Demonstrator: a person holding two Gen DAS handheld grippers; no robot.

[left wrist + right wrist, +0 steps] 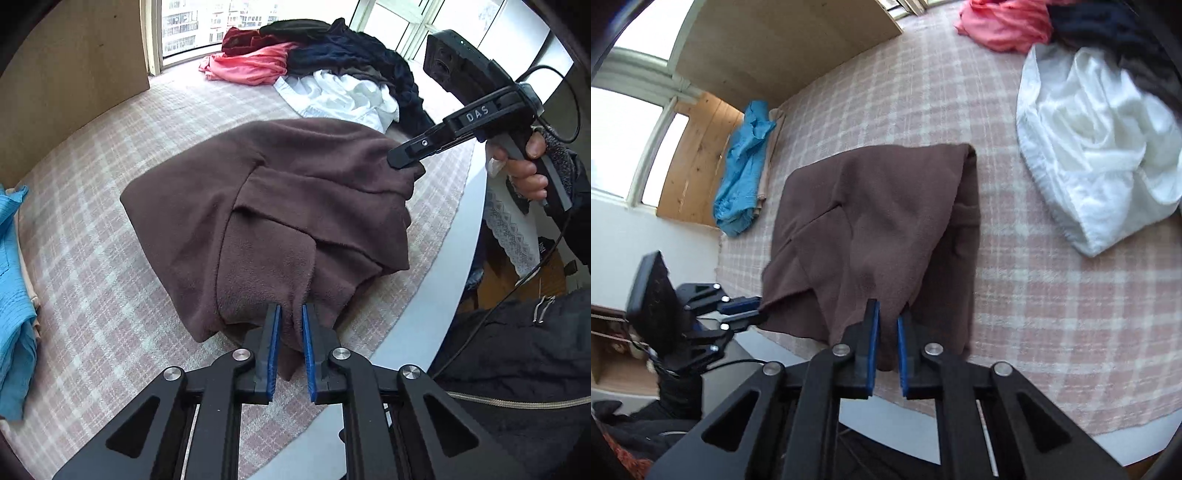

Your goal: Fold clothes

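Two near corners of the soft brown fleece garment [266, 206], lying part-folded on the pink checked cloth-covered surface [103, 280], are pinched: one in the left gripper [291, 325], one in the right gripper [888, 325], jaws narrowed on cloth. Light, limp, grippy fabric is judged best held by edges.

Left gripper [290, 317] and right gripper [888, 314] — jaws clamped on cloth.

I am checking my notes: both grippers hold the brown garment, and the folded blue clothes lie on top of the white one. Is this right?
Not quite. The folded blue clothes lie alone by the wooden panel, far from the white one, as the right wrist view shows. Both the left gripper and right gripper do hold the brown garment.
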